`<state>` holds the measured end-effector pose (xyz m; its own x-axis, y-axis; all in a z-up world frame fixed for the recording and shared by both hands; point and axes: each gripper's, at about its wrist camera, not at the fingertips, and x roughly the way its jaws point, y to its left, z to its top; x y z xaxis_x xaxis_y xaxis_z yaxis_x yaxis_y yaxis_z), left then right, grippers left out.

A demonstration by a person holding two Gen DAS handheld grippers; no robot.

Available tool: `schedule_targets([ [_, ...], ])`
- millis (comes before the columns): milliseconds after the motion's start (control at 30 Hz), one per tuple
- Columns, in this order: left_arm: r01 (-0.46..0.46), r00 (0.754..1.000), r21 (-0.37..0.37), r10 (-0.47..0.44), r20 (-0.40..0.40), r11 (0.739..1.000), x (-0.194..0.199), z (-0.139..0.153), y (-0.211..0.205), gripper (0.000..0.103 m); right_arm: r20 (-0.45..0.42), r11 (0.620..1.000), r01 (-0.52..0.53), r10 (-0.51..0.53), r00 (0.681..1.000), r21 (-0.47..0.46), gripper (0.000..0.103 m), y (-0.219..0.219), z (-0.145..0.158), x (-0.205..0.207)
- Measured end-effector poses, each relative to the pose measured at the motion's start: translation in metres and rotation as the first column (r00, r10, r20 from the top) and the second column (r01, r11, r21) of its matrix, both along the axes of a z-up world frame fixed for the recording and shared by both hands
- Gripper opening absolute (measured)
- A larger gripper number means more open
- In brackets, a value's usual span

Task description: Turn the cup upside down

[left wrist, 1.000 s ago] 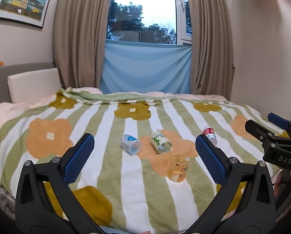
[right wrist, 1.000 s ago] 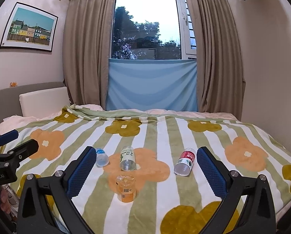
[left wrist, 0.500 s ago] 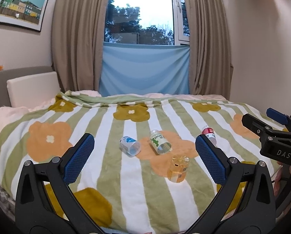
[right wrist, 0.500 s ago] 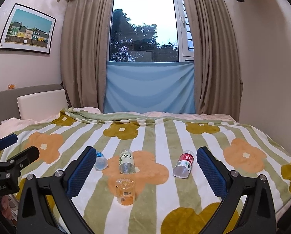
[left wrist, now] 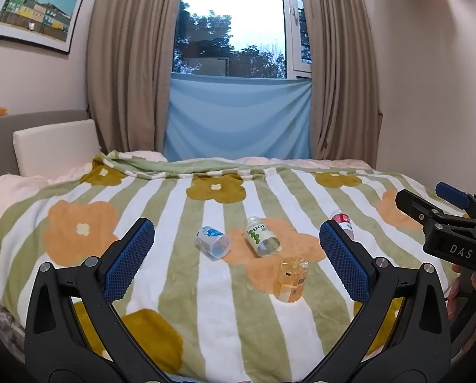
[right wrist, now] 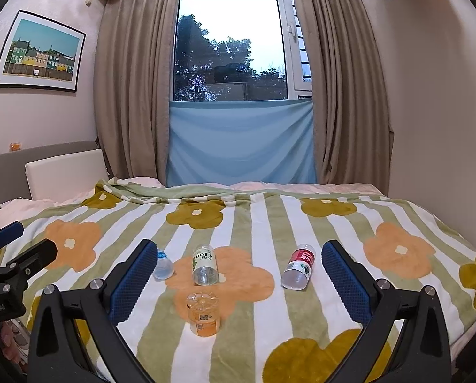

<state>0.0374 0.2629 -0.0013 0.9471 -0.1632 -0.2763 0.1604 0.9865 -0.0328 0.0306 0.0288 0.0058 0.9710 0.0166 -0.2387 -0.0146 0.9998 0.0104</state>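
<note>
Four clear cups sit on the flowered blanket [left wrist: 78, 233]. An orange-tinted cup [left wrist: 291, 279] [right wrist: 203, 314] stands on end, ribbed closed end up. Three lie on their sides: a green-label cup [left wrist: 261, 236] [right wrist: 204, 265], a blue-label cup [left wrist: 212, 242] [right wrist: 163, 265] and a red-label cup [left wrist: 342, 220] [right wrist: 298, 266], which is partly hidden by a finger in the left wrist view. My left gripper [left wrist: 235, 223] hangs open before the bed, short of the cups. My right gripper [right wrist: 239, 244] is open too, nothing between its fingers. Each gripper shows in the other's view [left wrist: 445, 223] [right wrist: 14, 261].
The bed fills the room up to a curtained window [right wrist: 231, 48] with a blue cloth [right wrist: 241, 140] below it. A grey headboard with a white cushion [left wrist: 56, 146] stands at the left, a bare wall [right wrist: 436, 111] at the right. A hand [left wrist: 461, 287] holds the right gripper.
Both grippers stayed open and drifted slightly, tilting up a little. The cups have not moved.
</note>
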Motion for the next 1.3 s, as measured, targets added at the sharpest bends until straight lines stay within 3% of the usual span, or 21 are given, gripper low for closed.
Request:
schedule_targets([
  [900,-0.007,1.0,0.014,0.007,0.01,1.0,-0.004,0.005,-0.003,0.103,0.006,1.0,0.022,-0.022,1.0,-0.003,0.103,-0.003,-0.001,0.001],
  [1300,-0.05,0.996,-0.019,0.051,0.078,0.999,-0.012,0.007,0.006,0.103,0.005,1.0,0.022,-0.022,1.0,0.0,0.103,-0.002,0.0,-0.002],
])
